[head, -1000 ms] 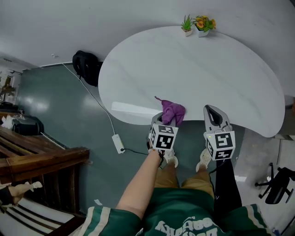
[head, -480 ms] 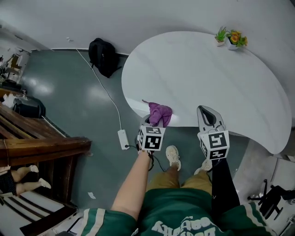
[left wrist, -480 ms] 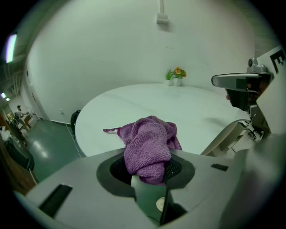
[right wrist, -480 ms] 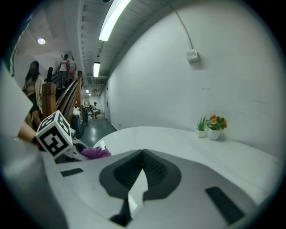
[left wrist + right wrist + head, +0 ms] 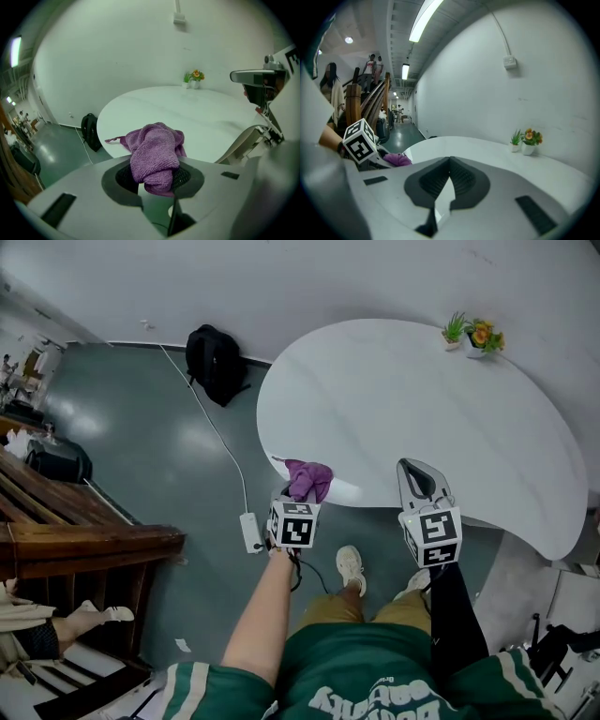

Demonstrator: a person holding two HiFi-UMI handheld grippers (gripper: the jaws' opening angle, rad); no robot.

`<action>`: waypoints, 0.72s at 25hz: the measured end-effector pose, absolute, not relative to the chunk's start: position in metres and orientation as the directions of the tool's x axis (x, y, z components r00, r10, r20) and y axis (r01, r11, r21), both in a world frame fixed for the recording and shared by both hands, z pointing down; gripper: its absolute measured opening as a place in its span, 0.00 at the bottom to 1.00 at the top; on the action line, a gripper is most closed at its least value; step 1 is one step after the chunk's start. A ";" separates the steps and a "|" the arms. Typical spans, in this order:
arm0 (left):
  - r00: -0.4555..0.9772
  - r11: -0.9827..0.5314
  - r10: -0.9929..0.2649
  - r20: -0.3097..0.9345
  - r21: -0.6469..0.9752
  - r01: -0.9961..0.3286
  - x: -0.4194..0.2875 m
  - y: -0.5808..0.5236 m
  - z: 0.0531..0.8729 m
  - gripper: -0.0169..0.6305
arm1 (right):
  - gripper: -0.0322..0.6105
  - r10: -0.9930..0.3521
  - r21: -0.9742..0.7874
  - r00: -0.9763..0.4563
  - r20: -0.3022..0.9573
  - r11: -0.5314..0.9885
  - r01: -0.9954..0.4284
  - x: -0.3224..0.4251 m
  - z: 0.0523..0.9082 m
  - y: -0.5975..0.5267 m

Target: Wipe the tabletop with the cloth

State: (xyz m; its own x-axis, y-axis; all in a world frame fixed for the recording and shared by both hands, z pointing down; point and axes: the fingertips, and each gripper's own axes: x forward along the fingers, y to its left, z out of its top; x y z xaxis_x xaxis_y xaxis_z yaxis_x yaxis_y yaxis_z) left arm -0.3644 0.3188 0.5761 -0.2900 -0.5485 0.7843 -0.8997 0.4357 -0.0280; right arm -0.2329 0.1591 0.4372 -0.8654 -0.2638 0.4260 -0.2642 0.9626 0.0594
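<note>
Dragged left to the tabletop point(image 5: 422, 399) edge, cloth point(image 5: 309, 478) stays clamped in left tongs point(image 5: 299, 500); right tongs point(image 5: 413, 468) closed.

This looks like an open hall in an office or public building: a large curved white table point(image 5: 422, 399) stands on a glossy grey-green floor point(image 5: 159, 456) against bare white walls point(image 5: 487, 93); ceiling strip lights point(image 5: 423, 19) run down a long corridor. In the head view two small potted plants point(image 5: 472, 337) sit at two o'clock; a black backpack point(image 5: 217, 362) lies at eleven; heavy wooden railings point(image 5: 84, 540) show between eight and nine.
</note>
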 end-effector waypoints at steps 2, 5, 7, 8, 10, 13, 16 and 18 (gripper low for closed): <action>-0.271 0.433 -0.587 0.763 0.012 -0.901 -0.360 0.310 0.562 0.22 | 0.05 -0.285 0.075 -0.864 0.416 0.957 -0.280 -0.221 0.423 0.149; -0.282 0.419 -0.650 0.705 0.023 -0.908 -0.353 0.289 0.519 0.22 | 0.05 -0.321 0.084 -0.869 0.376 0.946 -0.313 -0.199 0.395 0.130; -0.289 0.405 -0.700 0.653 0.030 -0.914 -0.344 0.268 0.488 0.22 | 0.05 -0.343 0.072 -0.874 0.344 0.938 -0.339 -0.180 0.377 0.115; -0.287 0.393 -0.726 0.625 0.034 -0.919 -0.336 0.256 0.473 0.22 | 0.05 -0.355 0.065 -0.875 0.328 0.933 -0.354 -0.168 0.368 0.107; -0.280 0.364 -0.774 0.568 0.037 -0.931 -0.318 0.230 0.441 0.22 | 0.05 -0.383 0.053 -0.875 0.297 0.921 -0.385 -0.143 0.351 0.088; -0.271 0.325 -0.831 0.486 0.029 -0.945 -0.287 0.193 0.395 0.22 | 0.05 -0.413 0.055 -0.873 0.261 0.909 -0.413 -0.105 0.329 0.064; -0.243 0.275 -0.882 0.403 0.022 -0.961 -0.250 0.155 0.349 0.22 | 0.05 -0.439 0.078 -0.870 0.225 0.898 -0.433 -0.071 0.308 0.042; -0.210 0.230 -0.913 0.350 0.017 -0.973 -0.220 0.132 0.321 0.23 | 0.05 -0.442 0.098 -0.872 0.210 0.897 -0.431 -0.052 0.300 0.030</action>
